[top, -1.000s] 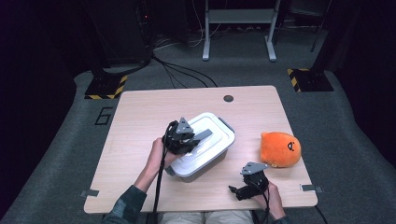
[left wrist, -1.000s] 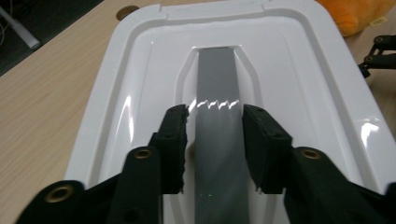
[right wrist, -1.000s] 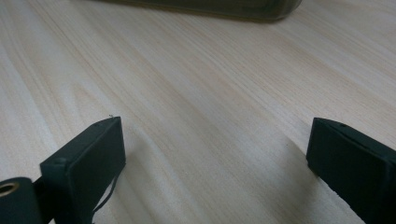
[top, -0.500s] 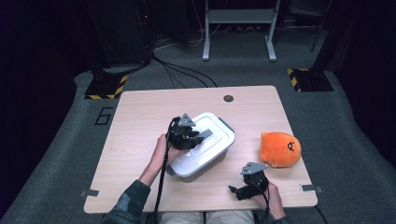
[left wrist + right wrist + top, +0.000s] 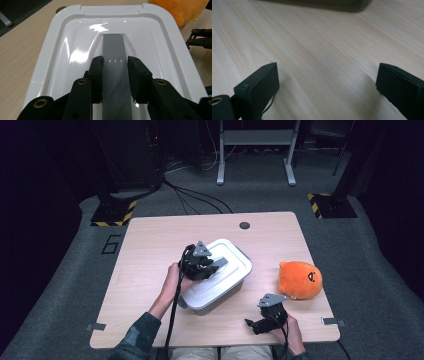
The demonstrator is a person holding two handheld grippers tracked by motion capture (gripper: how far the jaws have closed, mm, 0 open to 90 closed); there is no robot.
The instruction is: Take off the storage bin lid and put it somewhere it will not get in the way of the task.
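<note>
A: Left gripper (image 5: pixel 115 75)?
B: Jaws clamped on the grey handle (image 5: pixel 113 50), mid-lid (image 5: pixel 62 50) of the white box (image 5: pixel 210 292).
A: Right gripper (image 5: pixel 327 82)?
B: Jaws wide apart, bare table (image 5: pixel 324 42) between, toy (image 5: pixel 300 280) nearby.

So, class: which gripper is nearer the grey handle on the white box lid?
Left. The left gripper has its jaws around the handle; the right gripper sits apart on the table.
</note>
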